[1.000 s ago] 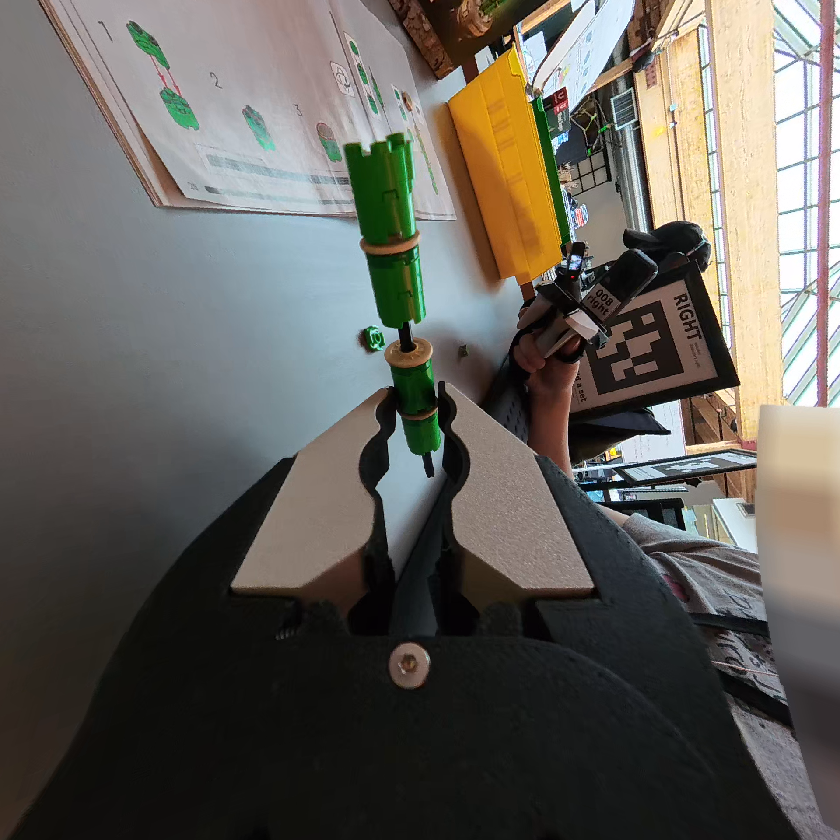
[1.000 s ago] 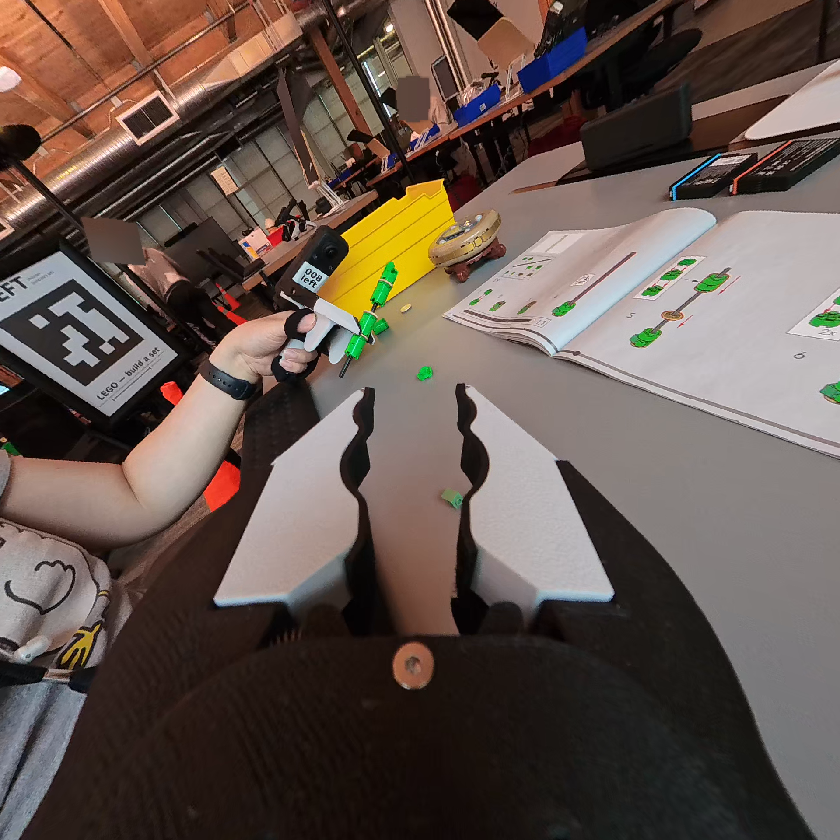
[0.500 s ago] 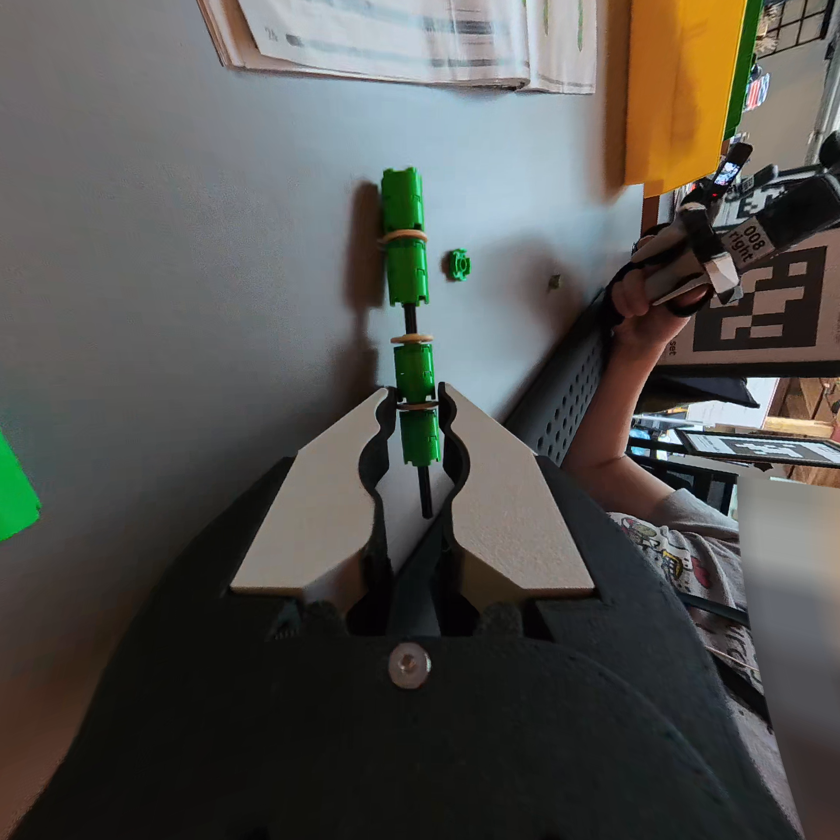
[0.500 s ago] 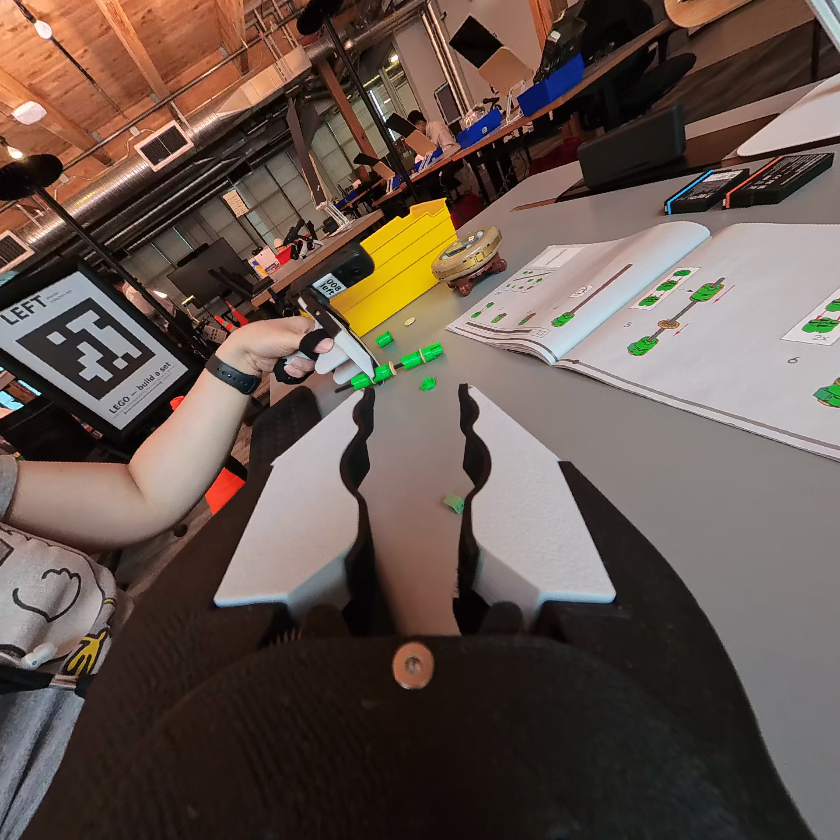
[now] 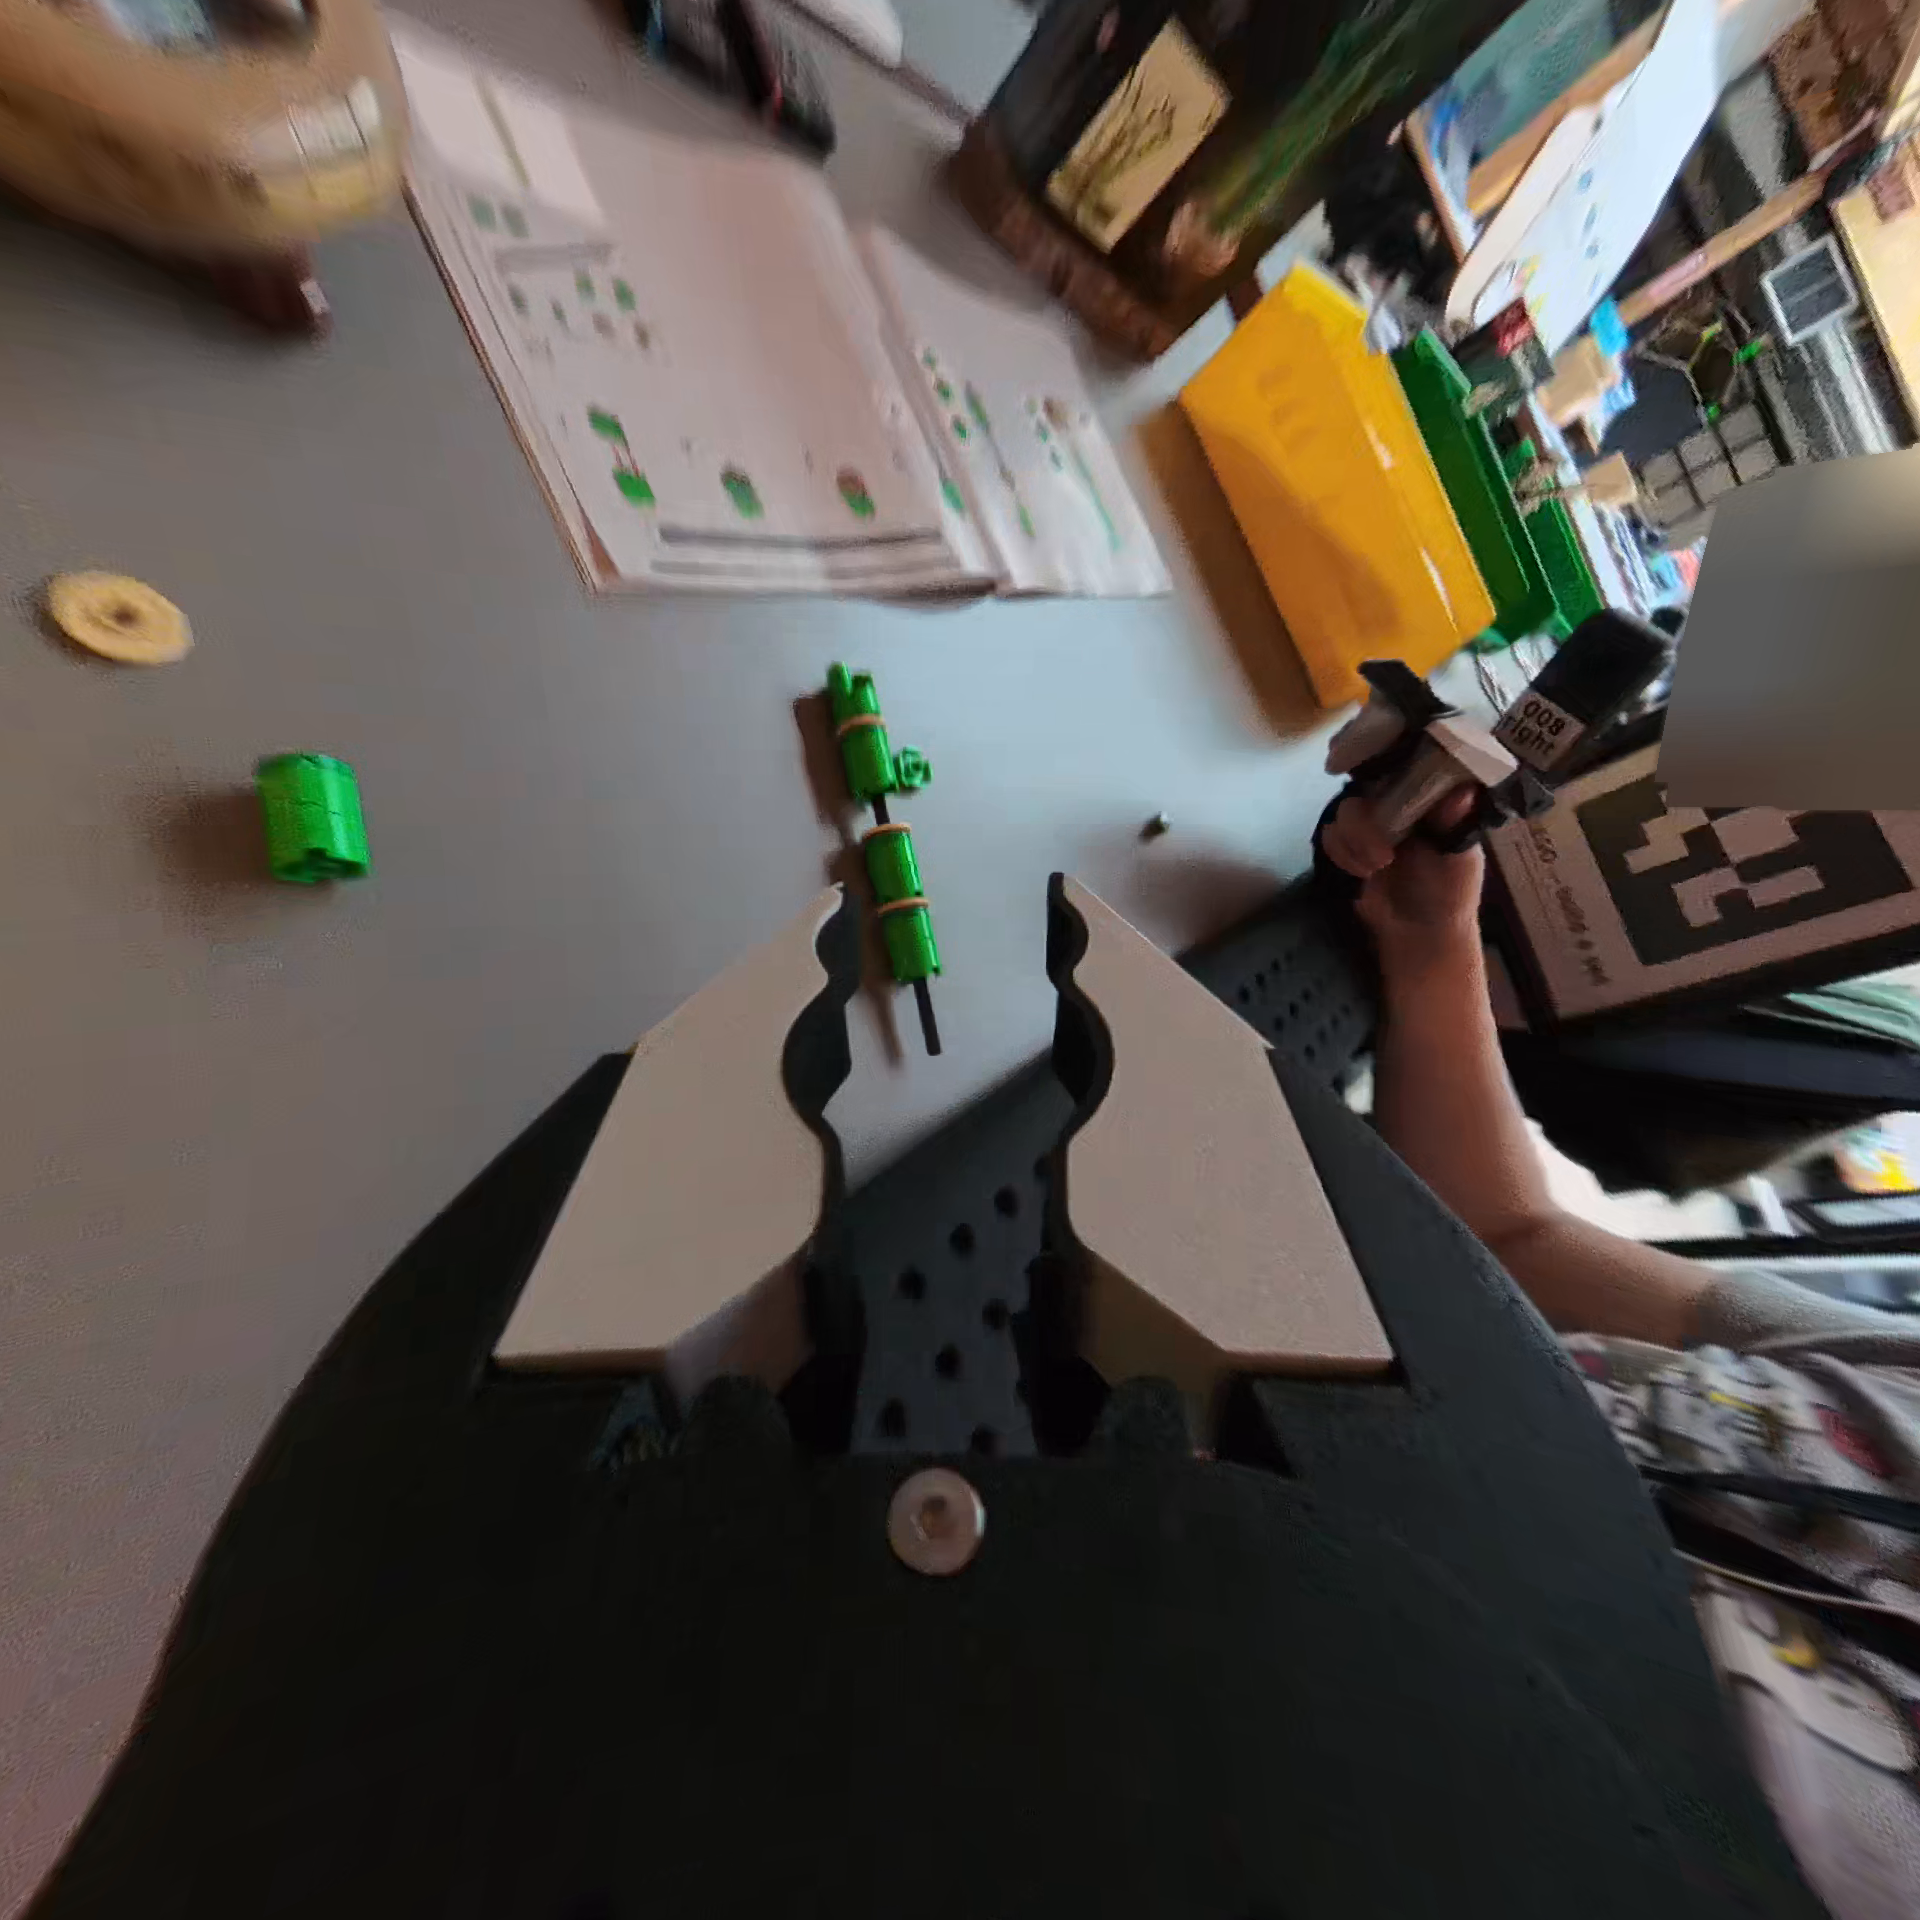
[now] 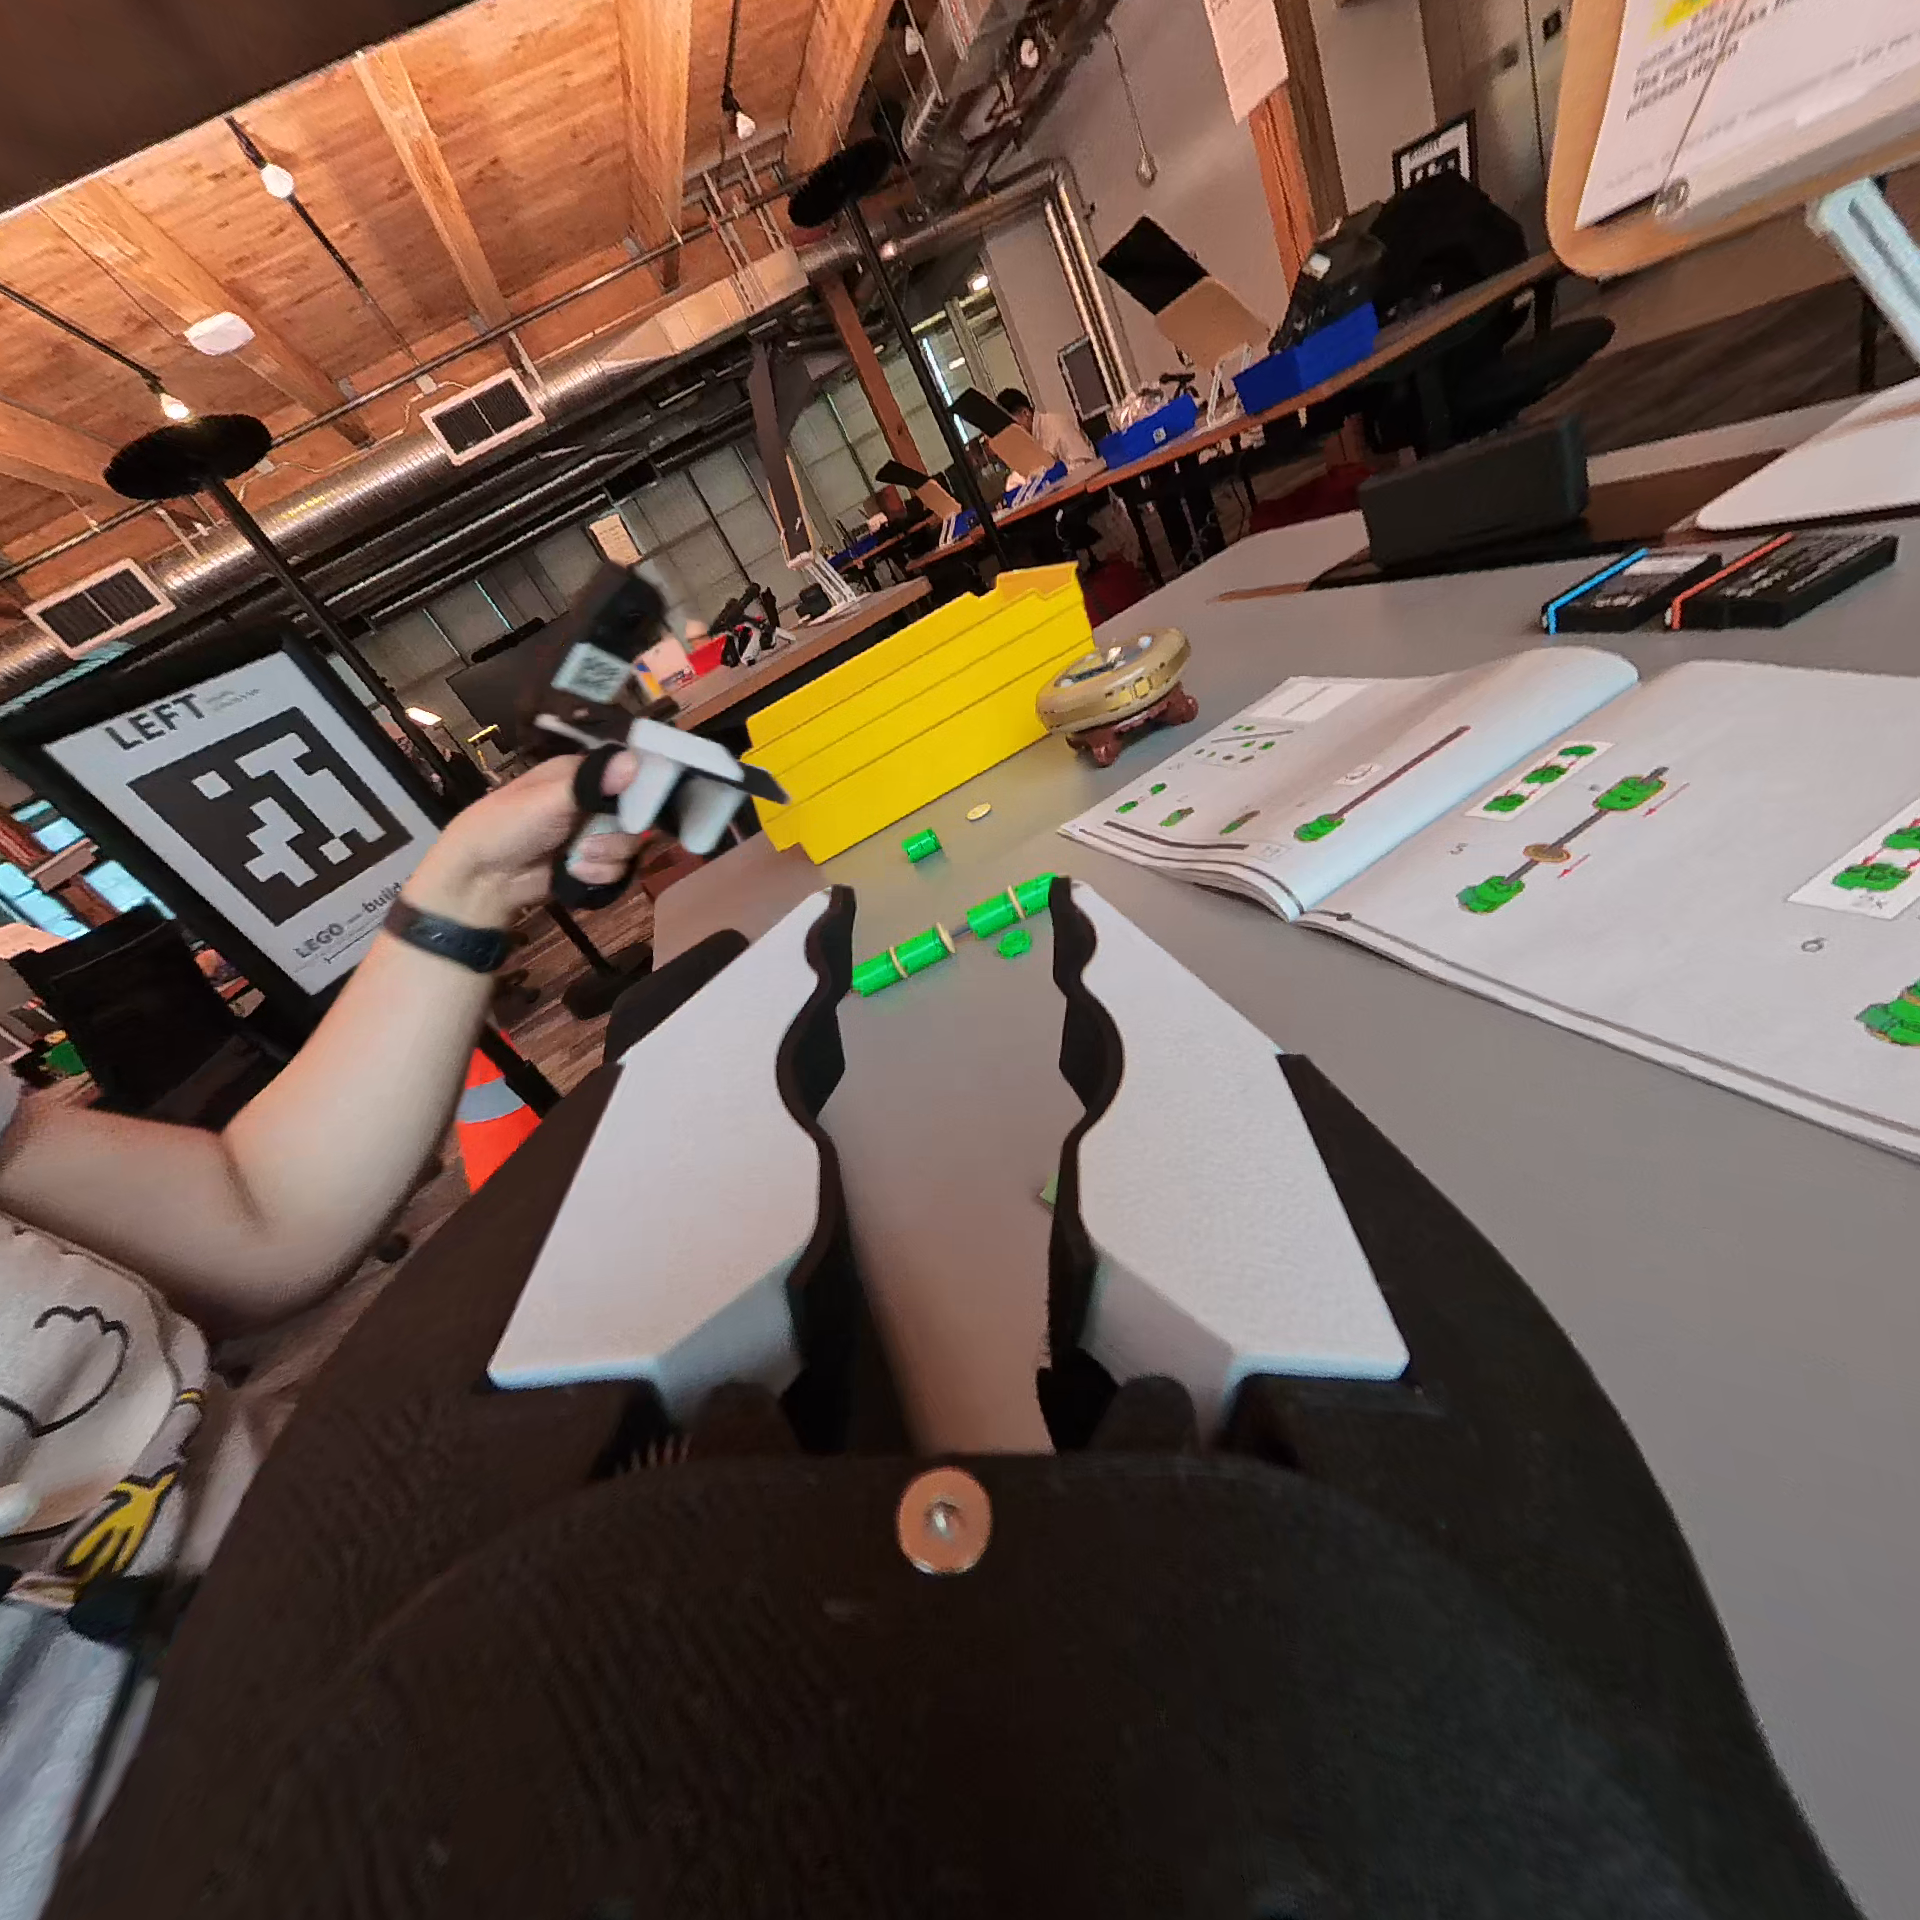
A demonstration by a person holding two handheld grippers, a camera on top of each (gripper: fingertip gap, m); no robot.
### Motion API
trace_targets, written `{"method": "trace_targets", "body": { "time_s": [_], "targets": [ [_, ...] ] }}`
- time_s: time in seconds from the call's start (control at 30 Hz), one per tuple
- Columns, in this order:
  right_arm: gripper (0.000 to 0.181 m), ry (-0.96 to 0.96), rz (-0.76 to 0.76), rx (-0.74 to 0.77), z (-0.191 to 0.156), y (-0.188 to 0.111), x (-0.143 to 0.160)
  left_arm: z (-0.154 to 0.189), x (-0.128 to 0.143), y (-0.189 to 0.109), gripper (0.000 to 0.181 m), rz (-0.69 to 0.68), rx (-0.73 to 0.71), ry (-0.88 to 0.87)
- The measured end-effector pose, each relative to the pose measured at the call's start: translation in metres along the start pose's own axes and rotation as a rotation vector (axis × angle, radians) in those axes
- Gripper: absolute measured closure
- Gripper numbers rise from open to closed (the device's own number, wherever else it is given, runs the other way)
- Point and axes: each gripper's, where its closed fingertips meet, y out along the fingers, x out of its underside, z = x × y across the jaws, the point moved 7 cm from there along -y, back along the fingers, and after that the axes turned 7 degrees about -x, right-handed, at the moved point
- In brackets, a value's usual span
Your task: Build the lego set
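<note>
Now the green rod assembly (image 5: 885, 831) lies flat on the grey table (image 5: 416, 1039), a black axle strung with green cylinders and thin tan rings, its bare axle end pointing toward the left gripper (image 5: 945, 904). That gripper is spread wide and holds nothing; it is lifted above the table just short of the assembly, and the view from it is somewhat blurred. A small green round piece (image 5: 910, 767) sits touching or just beside the assembly's far half; the blur makes it hard to tell which. A loose green cylinder (image 5: 310, 819) lies well off to the left, with a tan disc (image 5: 116, 617) beyond it. The open instruction booklet (image 5: 769, 436) lies farther back, and a yellow bin (image 5: 1340, 520) stands to its right. The right gripper (image 6: 951, 904) is also spread wide and empty, held low over the table with the assembly (image 6: 951, 935) lying crosswise just past its fingertips. A tiny pale green piece (image 6: 1047, 1190) shows on the table at the inner edge of its right finger. From this view the left gripper (image 6: 717, 774) is seen raised off the table in the person's hand (image 6: 509, 852).
</note>
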Motion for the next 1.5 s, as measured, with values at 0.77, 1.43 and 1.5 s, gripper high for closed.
{"method": "trace_targets", "body": {
  "time_s": [0.77,1.43,1.5],
  "targets": [
    [0.130,-0.545,-0.162,0.502,-0.141,0.001,0.057,0.047,0.277,-0.316,0.125,0.487,-0.787,0.348],
    [0.092,-0.323,-0.254,1.011,-0.292,-0.142,0.186,0.109,0.402,-0.301,0.096,0.386,-0.549,0.445],
    [0.092,-0.296,-0.295,1.042,-0.299,-0.153,0.205,0.107,0.406,-0.295,0.097,0.400,-0.534,0.421]
  ]
}}
